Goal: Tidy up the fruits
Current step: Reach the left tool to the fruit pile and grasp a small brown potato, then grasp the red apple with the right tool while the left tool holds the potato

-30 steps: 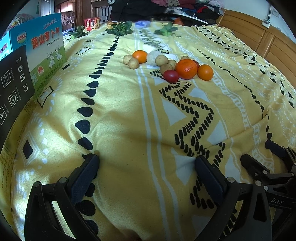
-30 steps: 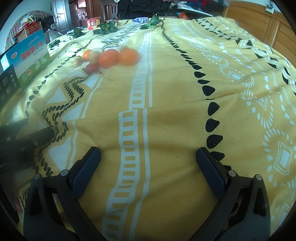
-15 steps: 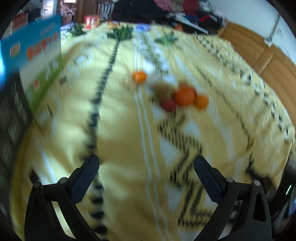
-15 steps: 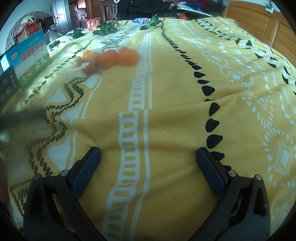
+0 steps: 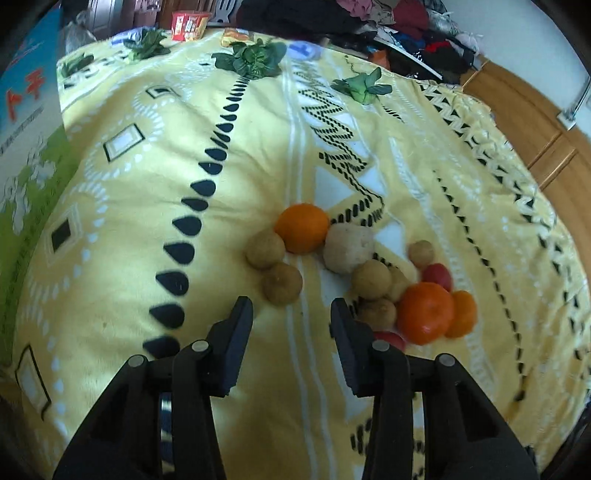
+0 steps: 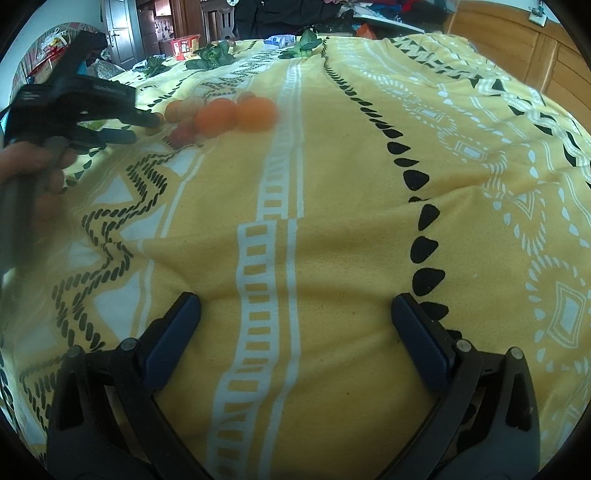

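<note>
A cluster of produce lies on the yellow patterned bedspread [image 5: 129, 206]: three oranges, one at the far side [image 5: 302, 228], a big one [image 5: 424, 312] and a smaller one [image 5: 463, 314]; several brown potatoes [image 5: 281, 282], a pale one [image 5: 347, 248], and red tomatoes [image 5: 437, 276]. My left gripper [image 5: 291, 314] is open and empty, just short of the nearest potato. My right gripper [image 6: 295, 317] is open and empty over bare bedspread, far from the cluster [image 6: 218, 116]; the left gripper [image 6: 74, 110] shows in its view beside the fruit.
Leafy greens [image 5: 251, 61] and a second bunch [image 5: 364, 86] lie at the far end with a red snack box [image 5: 188, 24]. A blue-green carton [image 5: 26, 147] stands at the left. A wooden headboard [image 5: 535, 147] is at the right.
My left gripper has moved forward to the fruit cluster, and its jaws have narrowed. The right gripper has stayed still.
</note>
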Demonstrator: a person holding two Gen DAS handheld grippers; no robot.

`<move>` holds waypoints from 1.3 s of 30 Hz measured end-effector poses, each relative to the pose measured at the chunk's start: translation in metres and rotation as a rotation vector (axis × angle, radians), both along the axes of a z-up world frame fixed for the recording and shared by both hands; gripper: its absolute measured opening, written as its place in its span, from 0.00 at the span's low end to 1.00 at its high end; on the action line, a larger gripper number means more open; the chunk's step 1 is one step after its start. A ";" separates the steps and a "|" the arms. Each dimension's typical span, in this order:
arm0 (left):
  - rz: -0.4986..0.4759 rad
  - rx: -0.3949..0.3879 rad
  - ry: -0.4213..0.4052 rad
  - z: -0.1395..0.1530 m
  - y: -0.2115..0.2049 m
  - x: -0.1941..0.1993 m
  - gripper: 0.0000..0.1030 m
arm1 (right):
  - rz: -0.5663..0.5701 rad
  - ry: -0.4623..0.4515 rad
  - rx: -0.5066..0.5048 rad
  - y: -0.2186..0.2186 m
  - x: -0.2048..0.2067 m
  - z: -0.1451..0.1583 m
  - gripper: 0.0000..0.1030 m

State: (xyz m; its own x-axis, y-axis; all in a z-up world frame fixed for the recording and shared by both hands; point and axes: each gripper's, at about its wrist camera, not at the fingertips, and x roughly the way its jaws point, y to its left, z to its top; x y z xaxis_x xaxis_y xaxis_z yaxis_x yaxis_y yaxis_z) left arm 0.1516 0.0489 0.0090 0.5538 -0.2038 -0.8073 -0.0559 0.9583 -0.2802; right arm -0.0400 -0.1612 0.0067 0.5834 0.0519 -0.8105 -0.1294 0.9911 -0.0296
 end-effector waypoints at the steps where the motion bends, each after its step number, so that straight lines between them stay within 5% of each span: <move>1: 0.006 0.008 -0.006 0.000 -0.001 0.003 0.43 | -0.001 0.008 -0.011 0.002 0.002 0.000 1.00; 4: 0.015 0.029 -0.005 -0.004 -0.002 0.010 0.41 | -0.004 0.009 -0.014 0.003 0.004 0.000 1.00; 8: 0.023 0.049 0.008 -0.011 0.001 0.015 0.20 | 0.003 0.026 0.018 -0.003 0.004 0.001 1.00; 16: -0.007 0.050 -0.105 0.023 0.010 -0.044 0.20 | 0.083 0.093 0.126 -0.010 0.007 0.021 0.99; 21: -0.015 0.055 -0.131 0.020 0.016 -0.084 0.20 | 0.175 -0.025 0.185 0.005 0.010 0.072 1.00; 26: -0.025 0.019 -0.121 0.009 0.016 -0.090 0.20 | 0.214 -0.097 0.175 0.016 0.068 0.104 0.99; 27: -0.026 0.010 -0.118 0.007 0.018 -0.090 0.20 | 0.225 -0.114 0.162 0.017 0.088 0.107 0.85; 28: -0.022 0.001 -0.118 0.006 0.019 -0.090 0.20 | 0.231 -0.106 0.147 0.019 0.102 0.105 0.61; 30: -0.017 -0.016 -0.119 0.005 0.021 -0.090 0.20 | 0.282 -0.045 0.177 0.020 0.129 0.097 0.48; 39: -0.022 -0.041 -0.120 -0.002 0.024 -0.089 0.20 | 0.413 0.090 0.122 0.043 0.194 0.054 0.46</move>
State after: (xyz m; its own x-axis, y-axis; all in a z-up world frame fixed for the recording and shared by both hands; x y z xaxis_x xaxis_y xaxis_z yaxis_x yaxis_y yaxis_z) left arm 0.0622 0.0731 0.0075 0.6408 -0.2480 -0.7265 0.0008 0.9466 -0.3224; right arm 0.1544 -0.1186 0.0607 0.4212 0.3648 -0.8304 -0.5123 0.8512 0.1141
